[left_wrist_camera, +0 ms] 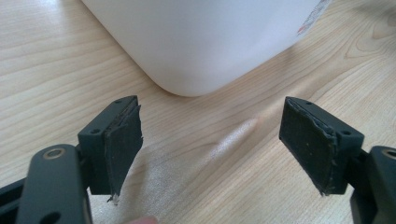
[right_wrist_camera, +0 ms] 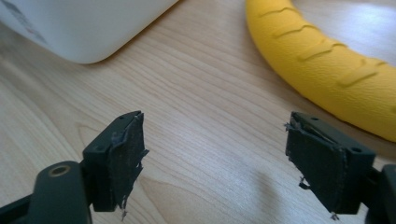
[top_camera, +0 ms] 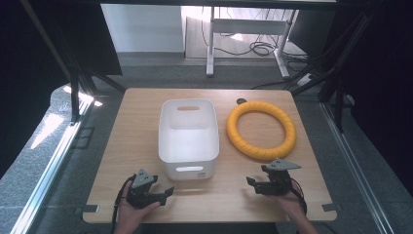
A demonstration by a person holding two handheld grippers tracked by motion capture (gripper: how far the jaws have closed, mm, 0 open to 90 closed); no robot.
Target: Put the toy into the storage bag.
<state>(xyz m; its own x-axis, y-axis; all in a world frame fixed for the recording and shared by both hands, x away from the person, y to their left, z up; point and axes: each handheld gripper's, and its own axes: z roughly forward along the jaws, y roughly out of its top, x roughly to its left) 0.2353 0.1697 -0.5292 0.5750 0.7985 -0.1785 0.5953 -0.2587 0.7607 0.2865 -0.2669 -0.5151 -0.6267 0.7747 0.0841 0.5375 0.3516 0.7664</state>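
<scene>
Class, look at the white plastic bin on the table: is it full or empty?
Empty. The high view shows the white plastic bin upright, its bare white floor visible, with nothing inside.

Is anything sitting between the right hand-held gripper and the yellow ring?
Nothing visible. The right hand-held gripper is open on the near edge of the table, and only bare wood lies between it and the yellow ring. The white bin sits off to its left.

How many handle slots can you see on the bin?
2: one in the far wall, one in the near wall of the bin. The side walls look plain.
</scene>
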